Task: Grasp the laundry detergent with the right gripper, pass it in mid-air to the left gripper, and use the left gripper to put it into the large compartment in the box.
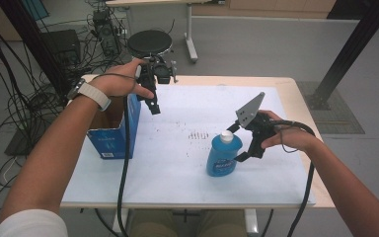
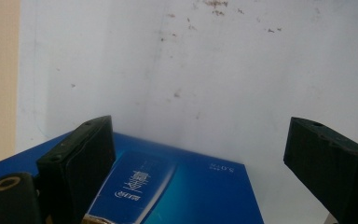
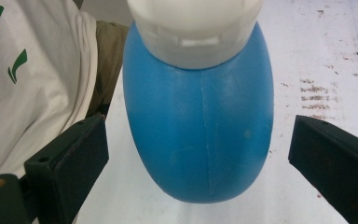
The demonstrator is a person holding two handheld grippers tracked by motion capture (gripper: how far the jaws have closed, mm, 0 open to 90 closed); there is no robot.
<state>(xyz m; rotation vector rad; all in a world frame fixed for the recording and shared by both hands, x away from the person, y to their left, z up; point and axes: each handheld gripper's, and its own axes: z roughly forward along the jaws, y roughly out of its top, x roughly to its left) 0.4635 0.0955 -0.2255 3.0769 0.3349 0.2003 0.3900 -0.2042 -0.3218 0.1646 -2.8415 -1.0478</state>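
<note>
A blue bottle with a white cap stands upright near the middle front of the white table. My right gripper sits just to its right, open, its jaws on either side of the bottle with gaps on both sides. An open blue cardboard box stands at the table's left edge. My left gripper hovers open over the box's far right corner; the box's blue side lies below its jaws.
A black round stool and tangled cables lie beyond the table's far left. A black post rises at the far right. Small brown marks dot the table's middle.
</note>
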